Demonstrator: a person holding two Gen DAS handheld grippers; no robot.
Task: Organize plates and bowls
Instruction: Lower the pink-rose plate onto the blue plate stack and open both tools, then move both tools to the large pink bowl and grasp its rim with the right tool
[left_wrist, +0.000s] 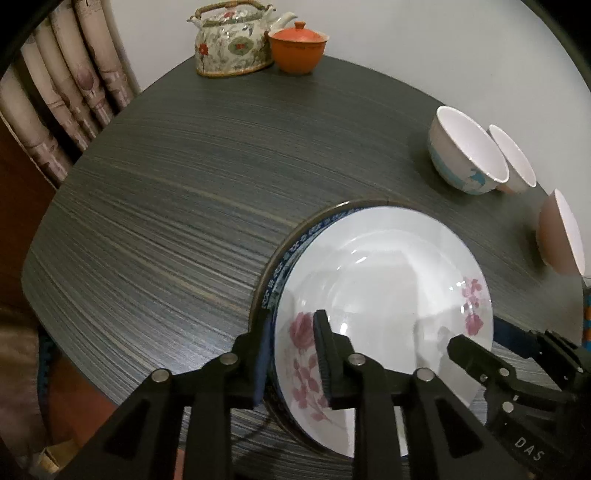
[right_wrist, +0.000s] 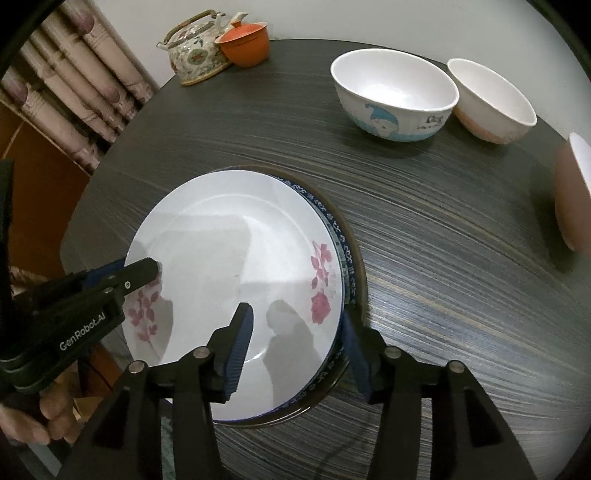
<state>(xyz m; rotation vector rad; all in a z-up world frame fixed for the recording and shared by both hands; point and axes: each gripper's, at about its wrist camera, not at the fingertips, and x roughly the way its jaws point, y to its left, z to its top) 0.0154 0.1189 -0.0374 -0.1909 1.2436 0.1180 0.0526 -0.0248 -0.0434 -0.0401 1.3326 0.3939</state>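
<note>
My left gripper (left_wrist: 291, 354) has its fingers (left_wrist: 327, 354) apart, straddling the near-left rim of the plate stack: one finger outside the rim, one over the white rose-patterned plate (left_wrist: 384, 288). My right gripper (right_wrist: 295, 347) does likewise on the opposite side, fingers (right_wrist: 240, 343) apart, one above the plate's well and one outside the rim; I cannot tell whether either pad touches the china. In the right wrist view the left tool's body reads "GenRobot.AI"; in the left wrist view the right tool shows "DAS".

The rose plate lies on top of a blue-patterned plate (right_wrist: 341, 240), with a dark-rimmed plate (right_wrist: 360, 266) beneath, all on the dark striped surface (left_wrist: 166, 192) near its front edge. Beyond, on the right, stand a white bowl with a blue cartoon figure (right_wrist: 393, 96) and small unreadable writing, a white-and-pink bowl (right_wrist: 491, 101) just beside it, and a brownish bowl (right_wrist: 570, 192) at the edge of view. At the far edge sit a flowered teapot (left_wrist: 232, 40) and an orange lidded cup (left_wrist: 298, 48).
</note>
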